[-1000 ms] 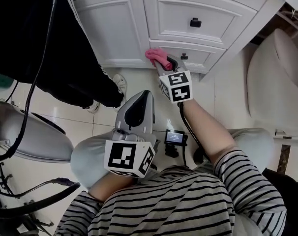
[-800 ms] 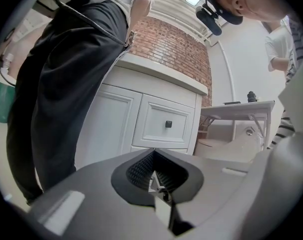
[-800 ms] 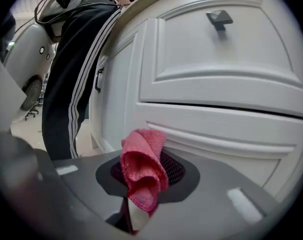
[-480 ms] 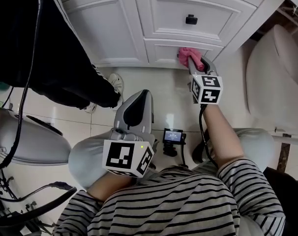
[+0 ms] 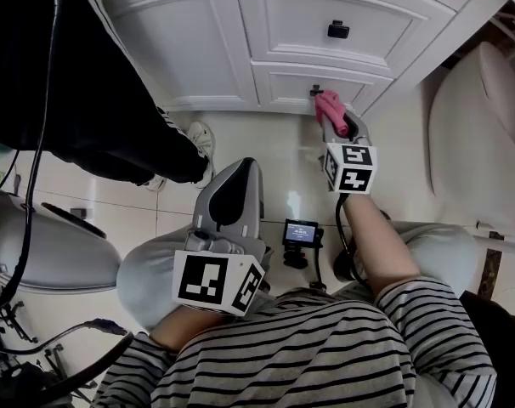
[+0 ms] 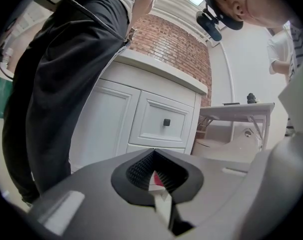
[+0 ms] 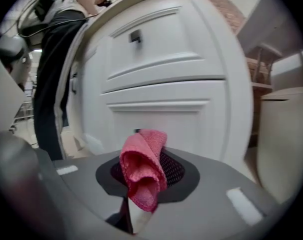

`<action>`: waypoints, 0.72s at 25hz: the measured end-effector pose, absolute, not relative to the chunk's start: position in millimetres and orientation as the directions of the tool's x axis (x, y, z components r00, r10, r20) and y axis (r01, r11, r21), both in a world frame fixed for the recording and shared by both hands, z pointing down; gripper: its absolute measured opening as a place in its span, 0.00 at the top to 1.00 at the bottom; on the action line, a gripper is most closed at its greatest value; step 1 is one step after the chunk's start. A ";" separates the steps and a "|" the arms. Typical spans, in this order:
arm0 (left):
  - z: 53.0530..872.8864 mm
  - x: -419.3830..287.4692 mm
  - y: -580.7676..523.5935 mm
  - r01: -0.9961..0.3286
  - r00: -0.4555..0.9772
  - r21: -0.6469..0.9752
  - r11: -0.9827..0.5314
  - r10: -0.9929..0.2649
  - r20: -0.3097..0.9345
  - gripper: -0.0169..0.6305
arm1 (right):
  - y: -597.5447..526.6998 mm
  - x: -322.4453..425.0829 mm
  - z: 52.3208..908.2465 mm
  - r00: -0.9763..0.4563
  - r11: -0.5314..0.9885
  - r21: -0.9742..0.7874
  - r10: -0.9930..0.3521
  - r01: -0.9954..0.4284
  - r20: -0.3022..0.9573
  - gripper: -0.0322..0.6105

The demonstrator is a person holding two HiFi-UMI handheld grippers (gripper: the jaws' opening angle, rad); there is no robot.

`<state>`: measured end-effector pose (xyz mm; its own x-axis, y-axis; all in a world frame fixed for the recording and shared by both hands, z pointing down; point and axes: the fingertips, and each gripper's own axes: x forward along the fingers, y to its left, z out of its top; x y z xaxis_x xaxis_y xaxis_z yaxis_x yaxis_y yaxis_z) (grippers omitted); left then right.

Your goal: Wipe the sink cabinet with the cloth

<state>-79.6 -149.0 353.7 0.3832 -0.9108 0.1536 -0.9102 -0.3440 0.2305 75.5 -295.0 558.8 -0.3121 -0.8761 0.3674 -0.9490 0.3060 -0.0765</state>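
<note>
1. The left gripper (image 5: 239, 170) rested low over the operator's left knee, well apart from the sink cabinet (image 5: 198, 41). In the left gripper view, its jaws (image 6: 159, 184) stood together with nothing between them. It pointed toward the cabinet but took no part in the work.
2. The sink cabinet filled the top of the head view. It showed a panelled door at the left and two stacked drawers at the right. The lower drawer front (image 5: 291, 87) was a narrow band whose long axis ran left to right.
3. The right gripper (image 5: 336, 126) was extended forward and was much the nearer of the two to the cabinet. Its jaws were clamped on the pink cloth (image 7: 141, 174), which stood up from the jaw tips as a folded wad.
4. The pink cloth (image 5: 329, 107) lay between the jaw tips and the lower drawer front, just beside the small dark knob (image 5: 315, 92) near that drawer's right end. Actual contact with the panel could not be confirmed.
5. Judgement: the cabinet face lay straight ahead of the right gripper, so the next stroke would call for forward pressure and sideways travel along the drawer's long axis.
</note>
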 end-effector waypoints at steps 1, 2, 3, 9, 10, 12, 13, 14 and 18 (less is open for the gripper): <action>355.3 -80.5 -149.0 -0.910 0.383 0.235 -0.342 -0.910 0.157 0.98 | -294.7 41.4 564.1 -0.382 0.383 -0.073 -0.850 -0.921 0.363 0.81; 357.1 -82.4 -149.0 -0.910 0.381 0.242 -0.337 -0.911 0.162 0.98 | -294.8 8.5 570.0 -0.445 0.452 -0.070 -0.820 -0.889 0.361 0.81; 358.9 -84.7 -148.9 -0.909 0.378 0.252 -0.331 -0.911 0.167 0.98 | -294.8 -21.6 576.2 -0.499 0.513 -0.062 -0.788 -0.856 0.361 0.81; 365.1 -96.5 -151.4 -0.913 0.361 0.268 -0.307 -0.915 0.181 0.98 | -317.7 -82.1 606.8 -0.560 0.630 0.038 -0.716 -0.776 0.417 0.81; 366.0 -97.6 -152.5 -0.913 0.359 0.270 -0.305 -0.915 0.182 0.98 | -322.0 -71.7 609.6 -0.544 0.618 0.047 -0.723 -0.785 0.426 0.81; 366.9 -98.4 -154.6 -0.912 0.358 0.276 -0.302 -0.916 0.182 0.98 | -326.7 -38.9 615.5 -0.495 0.573 0.051 -0.747 -0.818 0.444 0.81; 367.1 -97.7 -155.2 -0.911 0.361 0.277 -0.304 -0.915 0.182 0.98 | -328.0 -17.5 618.6 -0.462 0.537 0.046 -0.763 -0.842 0.452 0.81; 367.2 -96.3 -155.4 -0.910 0.365 0.278 -0.308 -0.913 0.182 0.98 | -328.7 5.3 620.8 -0.429 0.499 0.038 -0.779 -0.866 0.458 0.81; 364.6 -90.5 -154.1 -0.906 0.377 0.277 -0.321 -0.908 0.180 0.98 | -323.8 101.2 623.3 -0.271 0.337 0.052 -0.832 -0.940 0.485 0.80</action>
